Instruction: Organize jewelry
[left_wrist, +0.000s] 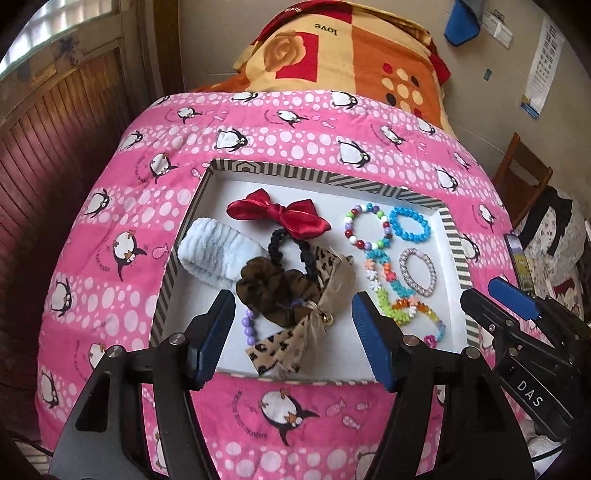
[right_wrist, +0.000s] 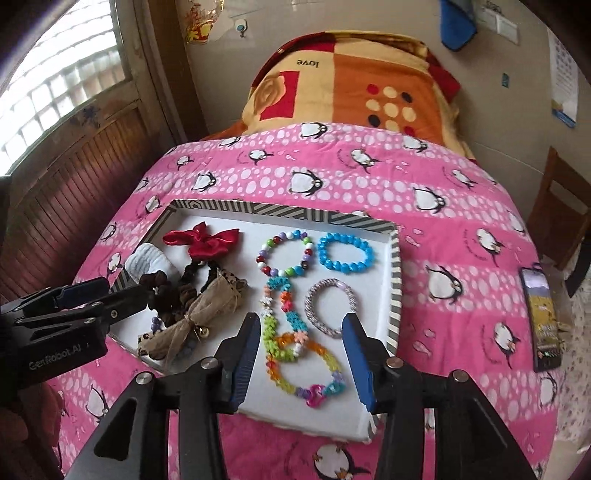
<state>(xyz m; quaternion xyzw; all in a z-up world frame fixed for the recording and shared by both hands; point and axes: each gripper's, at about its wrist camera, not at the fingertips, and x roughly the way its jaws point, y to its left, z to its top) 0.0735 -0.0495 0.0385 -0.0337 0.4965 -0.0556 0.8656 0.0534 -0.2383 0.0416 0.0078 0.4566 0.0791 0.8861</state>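
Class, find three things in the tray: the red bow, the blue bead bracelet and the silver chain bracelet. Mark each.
Red bow (left_wrist: 286, 214): left wrist view, centre knot.
Blue bracelet (right_wrist: 327, 262): right wrist view, left-side beads.
Silver bracelet (right_wrist: 314, 317): right wrist view, left arc.

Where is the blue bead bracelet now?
The blue bead bracelet lies in the tray's far right corner, beside the multicolour bead bracelet and beyond the silver bracelet.

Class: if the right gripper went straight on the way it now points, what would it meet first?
Probably the colourful flower-bead chain lying in the tray, which sits directly between the open right gripper; depth is uncertain.
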